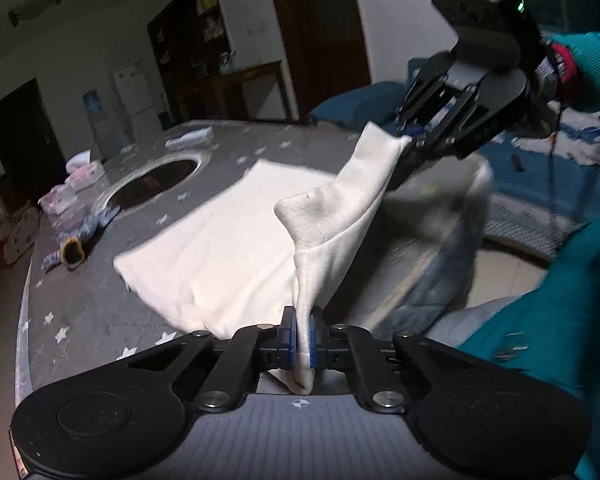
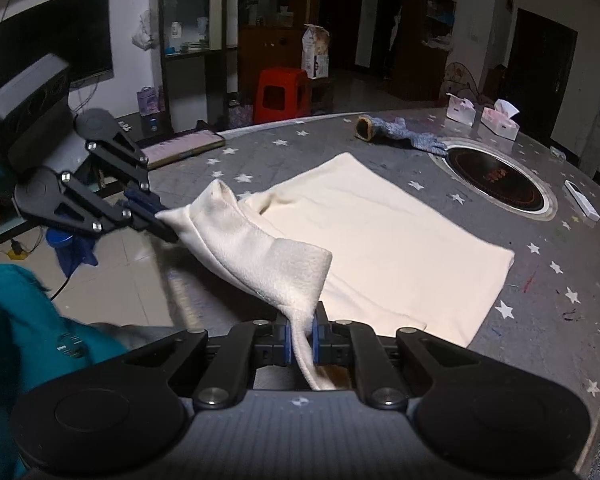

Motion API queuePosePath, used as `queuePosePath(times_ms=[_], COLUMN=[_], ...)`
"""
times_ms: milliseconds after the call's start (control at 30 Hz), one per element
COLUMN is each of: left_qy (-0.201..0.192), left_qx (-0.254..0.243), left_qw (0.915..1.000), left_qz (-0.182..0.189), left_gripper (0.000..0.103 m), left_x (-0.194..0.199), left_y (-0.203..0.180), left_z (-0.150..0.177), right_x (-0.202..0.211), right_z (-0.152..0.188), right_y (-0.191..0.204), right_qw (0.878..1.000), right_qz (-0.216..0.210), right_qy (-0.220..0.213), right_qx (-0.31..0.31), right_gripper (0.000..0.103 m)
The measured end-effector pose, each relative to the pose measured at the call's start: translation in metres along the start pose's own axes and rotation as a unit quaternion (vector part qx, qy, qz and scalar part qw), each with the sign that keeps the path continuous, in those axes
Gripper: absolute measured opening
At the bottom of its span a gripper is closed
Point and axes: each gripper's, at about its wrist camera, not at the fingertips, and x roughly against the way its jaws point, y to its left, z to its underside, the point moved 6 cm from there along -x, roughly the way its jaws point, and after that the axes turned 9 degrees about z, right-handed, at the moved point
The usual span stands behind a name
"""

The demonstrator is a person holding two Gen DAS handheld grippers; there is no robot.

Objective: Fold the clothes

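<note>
Left wrist view shows my left gripper pinched shut on the near edge of the cream garment, low in the centre of the frame, and my right gripper at upper right clamped on the same raised edge. In the right wrist view my right gripper bites that edge at bottom centre. Most of the cloth lies flat on the grey star-patterned table, mid-frame, with only the strip between my tongs lifted and sagging. I judge it light, soft and limp: it drapes and creases wherever unsupported, so corners or hems, held apart and taut, are the places to grip. Beyond the garment, at centre left, sits a round cooktop sunk into the table, with a blue knitted glove at left and tissue boxes behind it. None touches the cloth; the glove lies nearest its far corner.
</note>
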Motion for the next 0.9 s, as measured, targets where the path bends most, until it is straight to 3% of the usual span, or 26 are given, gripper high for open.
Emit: queuePosePath(times_ms=[200,433,700,900], left_qy=[-0.012,0.004,0.025,0.038], left_qx=[-0.005,-0.002,0.012,0.051], left_qw=[0.9998,0.9991,0.9967,0.9921], left_qz=[-0.015,-0.043,-0.076,-0.108], left_gripper=[0.006,0.006,0.006,0.010], left_x=[0.016,-0.023,-0.068,-0.089], left_y=[0.001,0.063,0.129,0.153], left_z=[-0.021,-0.051,-0.076,-0.065], right_x=[0.028,0.008,-0.058,-0.130], right_z=[-0.011,-0.045,-0.071,-0.054], right_y=[0.007,-0.028,-0.089,-0.119], right_qw=[1.000,0.999,0.999,0.995], right_qz=[0.006,0.028,0.048,0.071], right_qy=[-0.004,-0.014,0.005,0.041], right_qx=[0.015,0.009,-0.002,-0.051], right_gripper=[0.008,0.008,0.008,0.010])
